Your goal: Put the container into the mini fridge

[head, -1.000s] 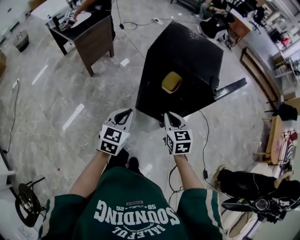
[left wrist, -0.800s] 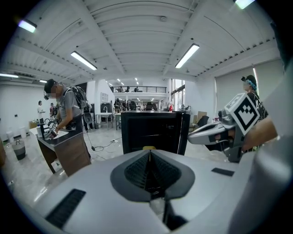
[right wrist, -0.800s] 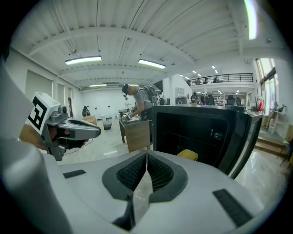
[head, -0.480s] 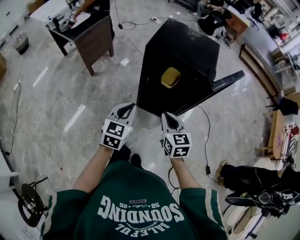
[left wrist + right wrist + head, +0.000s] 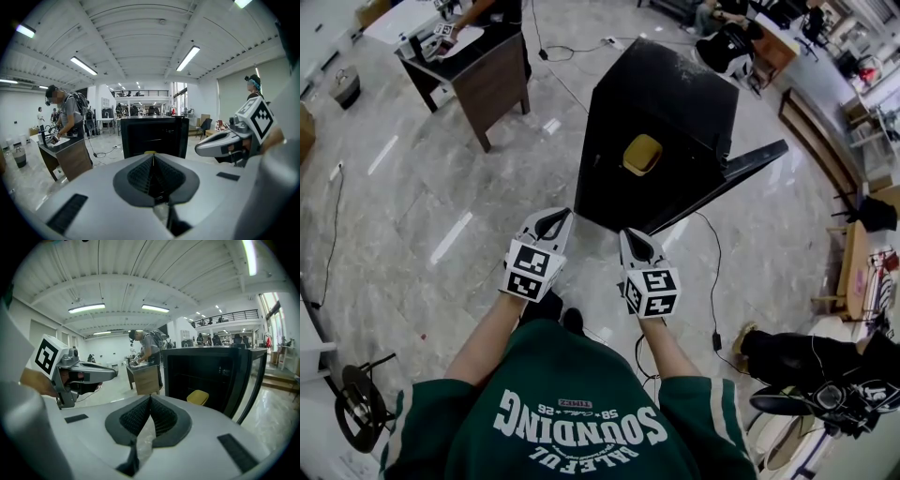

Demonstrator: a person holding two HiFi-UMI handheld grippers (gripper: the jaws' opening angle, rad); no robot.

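Just ahead of the person's green shirt (image 5: 572, 412), the left gripper (image 5: 551, 217) and the right gripper (image 5: 630, 236) are held side by side, a little apart, both pointing toward the far side. Each gripper's jaws are pressed together at the tips with nothing between them. Beyond them, across a strip of marble floor (image 5: 422, 187), stands the black mini fridge (image 5: 675, 94), its door (image 5: 748, 169) swung open to the right. The yellow container (image 5: 642, 154) sits low inside the fridge's open cavity, well apart from both pairs of jaws: straight ahead of the left gripper's tips, slightly right of the right gripper's. Farther off on the left, another person (image 5: 65, 112) stands at a dark wooden desk (image 5: 483, 70).
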